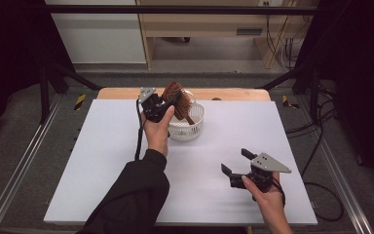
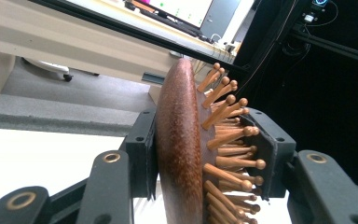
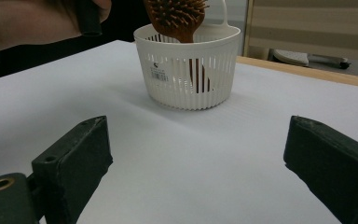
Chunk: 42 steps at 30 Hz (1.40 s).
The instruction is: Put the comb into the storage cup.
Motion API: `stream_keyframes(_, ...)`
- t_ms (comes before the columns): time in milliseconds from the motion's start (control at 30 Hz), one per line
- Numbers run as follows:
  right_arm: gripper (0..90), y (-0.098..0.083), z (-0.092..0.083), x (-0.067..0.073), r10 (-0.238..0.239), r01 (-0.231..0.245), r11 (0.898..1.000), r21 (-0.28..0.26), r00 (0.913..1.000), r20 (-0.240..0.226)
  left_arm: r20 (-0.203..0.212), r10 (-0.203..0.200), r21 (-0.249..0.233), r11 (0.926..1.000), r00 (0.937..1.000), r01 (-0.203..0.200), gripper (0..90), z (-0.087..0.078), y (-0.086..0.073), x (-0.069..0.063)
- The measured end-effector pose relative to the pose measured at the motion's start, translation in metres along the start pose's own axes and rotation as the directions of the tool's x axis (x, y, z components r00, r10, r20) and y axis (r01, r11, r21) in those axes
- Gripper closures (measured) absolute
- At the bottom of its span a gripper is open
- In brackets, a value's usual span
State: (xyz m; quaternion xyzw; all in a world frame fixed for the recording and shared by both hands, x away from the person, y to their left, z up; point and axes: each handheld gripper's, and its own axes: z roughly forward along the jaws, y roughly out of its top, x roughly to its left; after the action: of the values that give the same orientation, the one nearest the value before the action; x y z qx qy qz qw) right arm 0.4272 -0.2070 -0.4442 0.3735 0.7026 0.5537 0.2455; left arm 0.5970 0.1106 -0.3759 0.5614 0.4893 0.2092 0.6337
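Bristles and back of the wooden hairbrush (image 2: 186,154) sit pinched between the pads of your left gripper (image 1: 161,106), which clamps the brush head (one pad on the smooth back, the other against the pins). You hold it above the white basket (image 1: 195,127), handle dipping inside. Your right gripper (image 1: 237,163) rests near the table (image 1: 102,161) edge, jaws spread wide with nothing between them.

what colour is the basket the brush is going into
White, with thin vertical slats; the basket shows best in the right gripper view.
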Motion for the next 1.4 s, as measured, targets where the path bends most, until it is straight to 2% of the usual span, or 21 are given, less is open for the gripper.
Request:
stream_keyframes(133, 7.7, 0.000, 0.000, 0.001, -0.003, 0.003, 1.000, 0.002, 1.0000, -0.001, -0.005, -0.016, -0.002, 0.9999, 0.9999, 0.016, 49.8, -0.002, -0.001, 0.004)
stream_keyframes(633, 7.7, 0.000, 0.001, 0.001, -0.008, 0.008, 1.000, 0.005, 1.0000, -0.002, -0.010, -0.036, 0.002, 0.9994, 0.9993, 0.036, 49.5, -0.008, -0.004, 0.016)
stream_keyframes(1400, 7.6, -0.001, 0.002, 0.001, -0.008, 0.008, 1.000, 0.009, 0.9999, -0.008, -0.011, -0.059, -0.001, 0.9982, 0.9982, 0.059, 49.2, -0.013, -0.007, 0.025)
